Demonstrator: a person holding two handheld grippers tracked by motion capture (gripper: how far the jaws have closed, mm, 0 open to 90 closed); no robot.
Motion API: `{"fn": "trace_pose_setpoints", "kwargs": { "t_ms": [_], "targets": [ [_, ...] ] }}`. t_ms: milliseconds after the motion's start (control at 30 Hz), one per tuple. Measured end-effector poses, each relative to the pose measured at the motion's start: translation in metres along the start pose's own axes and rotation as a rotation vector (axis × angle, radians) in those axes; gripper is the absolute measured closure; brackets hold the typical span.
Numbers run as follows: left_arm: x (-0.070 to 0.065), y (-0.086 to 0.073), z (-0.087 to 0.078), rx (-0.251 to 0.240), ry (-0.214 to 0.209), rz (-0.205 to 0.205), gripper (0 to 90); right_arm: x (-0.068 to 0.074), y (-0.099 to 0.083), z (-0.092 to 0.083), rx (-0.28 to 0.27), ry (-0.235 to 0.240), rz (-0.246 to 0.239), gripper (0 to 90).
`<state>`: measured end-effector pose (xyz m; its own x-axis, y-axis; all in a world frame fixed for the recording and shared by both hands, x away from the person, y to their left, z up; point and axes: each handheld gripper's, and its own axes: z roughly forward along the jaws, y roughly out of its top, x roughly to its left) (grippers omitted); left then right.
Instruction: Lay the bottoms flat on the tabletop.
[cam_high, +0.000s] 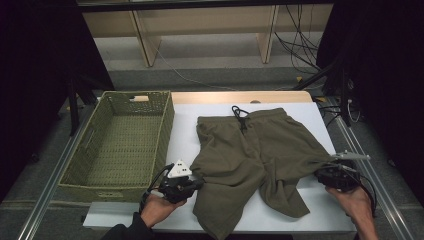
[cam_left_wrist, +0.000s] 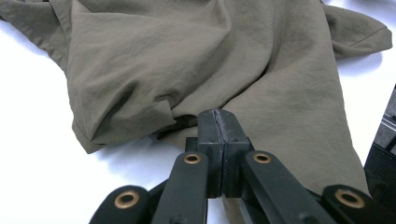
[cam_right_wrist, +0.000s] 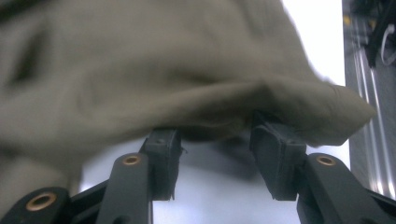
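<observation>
A pair of olive shorts (cam_high: 255, 150) lies spread on the white table top (cam_high: 185, 130), waistband and black drawstring (cam_high: 240, 117) at the far side. My left gripper (cam_high: 195, 182) sits at the left edge of the near leg. In the left gripper view its jaws (cam_left_wrist: 219, 119) are pressed together with the shorts (cam_left_wrist: 187, 60) bunched and creased at their tips. My right gripper (cam_high: 322, 170) is at the shorts' right side edge. In the right gripper view the jaws (cam_right_wrist: 215, 135) stand apart, and a fold of the shorts (cam_right_wrist: 163, 70) drapes over both tips.
An empty green wicker basket (cam_high: 165, 130) stands on the left part of the table, close to the shorts. Metal rails (cam_high: 50, 190) run along both sides of the table. Cables (cam_high: 300, 45) and wooden legs (cam_high: 267, 35) lie beyond the far edge.
</observation>
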<state>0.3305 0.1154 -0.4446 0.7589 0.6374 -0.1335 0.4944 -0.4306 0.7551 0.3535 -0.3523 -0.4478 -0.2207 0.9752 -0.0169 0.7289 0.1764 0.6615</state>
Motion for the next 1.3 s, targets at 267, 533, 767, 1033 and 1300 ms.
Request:
{"fn": "trace_pose_setpoints", "kwargs": {
  "t_ms": [267,533,767,1033,1300],
  "targets": [
    [0.000,-0.001,0.000,0.001,-0.004,0.000,88.7,0.012,0.026,0.038,0.066,0.007,-0.056,51.2],
    [0.000,-0.001,0.000,0.000,-0.003,0.004,88.7,0.017,0.027,0.049,0.127,0.019,-0.085,66.9],
    [-0.001,0.000,-0.002,-0.010,-0.004,0.010,88.7,0.019,0.030,0.023,0.100,-0.006,-0.064,84.0],
    [-0.001,0.001,-0.003,-0.017,-0.009,0.015,88.8,0.021,0.043,-0.044,-0.030,-0.037,-0.053,84.7],
    [-0.002,0.003,-0.004,-0.024,-0.011,0.015,88.8,0.023,0.043,-0.053,-0.012,-0.076,-0.041,84.7]
  ]
}}
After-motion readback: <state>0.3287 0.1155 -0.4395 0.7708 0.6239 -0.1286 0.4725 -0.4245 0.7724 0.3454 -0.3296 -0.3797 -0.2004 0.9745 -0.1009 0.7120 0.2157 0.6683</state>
